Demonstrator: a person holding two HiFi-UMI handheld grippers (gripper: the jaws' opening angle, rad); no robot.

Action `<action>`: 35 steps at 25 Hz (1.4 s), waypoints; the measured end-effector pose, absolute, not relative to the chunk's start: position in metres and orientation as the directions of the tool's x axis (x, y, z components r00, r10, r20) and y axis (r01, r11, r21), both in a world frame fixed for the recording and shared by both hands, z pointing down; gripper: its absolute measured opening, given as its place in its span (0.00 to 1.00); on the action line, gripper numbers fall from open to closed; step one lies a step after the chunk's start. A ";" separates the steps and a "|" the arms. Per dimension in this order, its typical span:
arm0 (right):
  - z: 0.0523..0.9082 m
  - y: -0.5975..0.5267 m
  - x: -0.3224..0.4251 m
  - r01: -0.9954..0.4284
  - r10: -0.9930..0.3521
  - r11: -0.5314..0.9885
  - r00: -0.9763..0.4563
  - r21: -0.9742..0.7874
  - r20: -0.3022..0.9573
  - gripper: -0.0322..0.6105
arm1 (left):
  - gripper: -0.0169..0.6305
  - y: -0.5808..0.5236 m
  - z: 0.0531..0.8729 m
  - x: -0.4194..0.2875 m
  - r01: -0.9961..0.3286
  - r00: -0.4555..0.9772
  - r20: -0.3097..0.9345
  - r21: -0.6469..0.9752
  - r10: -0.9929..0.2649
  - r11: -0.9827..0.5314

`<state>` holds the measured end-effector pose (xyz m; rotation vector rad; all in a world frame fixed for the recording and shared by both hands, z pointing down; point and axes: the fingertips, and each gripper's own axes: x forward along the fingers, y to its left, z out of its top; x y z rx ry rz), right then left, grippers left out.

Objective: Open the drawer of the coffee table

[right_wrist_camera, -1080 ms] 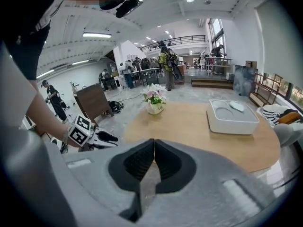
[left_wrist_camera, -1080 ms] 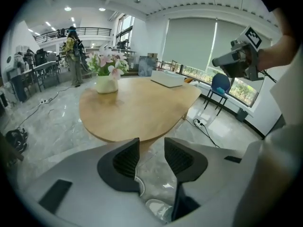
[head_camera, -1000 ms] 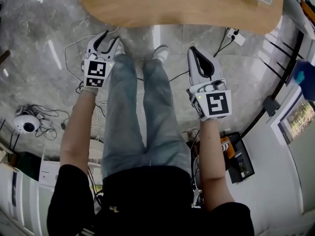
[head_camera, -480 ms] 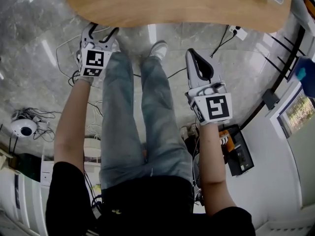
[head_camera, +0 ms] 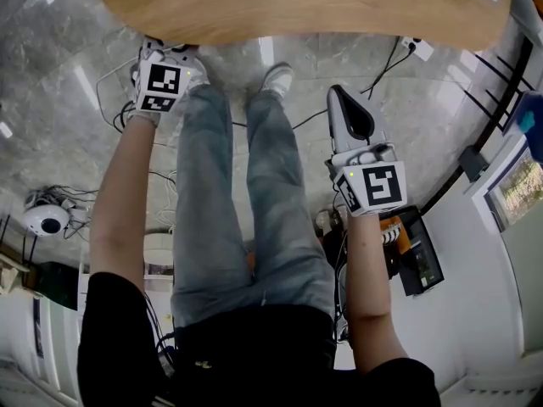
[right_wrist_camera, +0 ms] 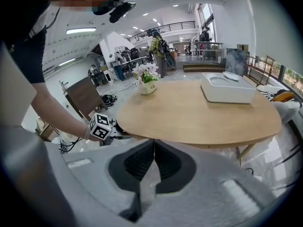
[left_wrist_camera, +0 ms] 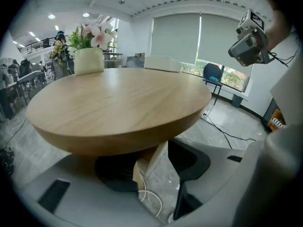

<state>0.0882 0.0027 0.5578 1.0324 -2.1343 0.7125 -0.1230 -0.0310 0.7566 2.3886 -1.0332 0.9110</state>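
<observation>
My left hand-held gripper (left_wrist_camera: 154, 173) is wide but closing, with nothing between its jaws. Its tips are right at the near edge of the oval wooden bench (head_camera: 297, 7), toward the left end, while my right hand-held gripper (right_wrist_camera: 154, 162) hangs pinched together and empty, short of that edge. No view shows me the drawer; on top, a white box (right_wrist_camera: 227, 89) sits by the far right edge and a potted flower (left_wrist_camera: 89, 56) toward the far left.

Left gripper (head_camera: 167, 49): now far up against the coffee table (head_camera: 297, 7) rim, fingertips slipped out of sight beneath its edge.
Left jaws: wider than a second ago, now closing, nothing gripped between them.
Right gripper (head_camera: 339, 91): seemingly a little lower, shifted slightly right.
</observation>
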 end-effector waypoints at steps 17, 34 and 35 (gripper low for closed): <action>0.556 0.016 0.103 -0.838 -0.475 0.514 -0.457 -0.185 0.752 0.05 | 0.24 -0.020 0.761 -0.129 -0.652 0.557 0.698 0.033 -0.449 -0.757; 0.557 0.033 0.114 -0.850 -0.488 0.495 -0.442 -0.179 0.753 0.05 | 0.21 -0.007 0.762 -0.129 -0.585 0.595 0.672 -0.015 -0.441 -0.811; 0.556 0.033 0.115 -0.851 -0.488 0.494 -0.441 -0.178 0.753 0.05 | 0.21 -0.004 0.762 -0.128 -0.577 0.596 0.674 -0.018 -0.436 -0.817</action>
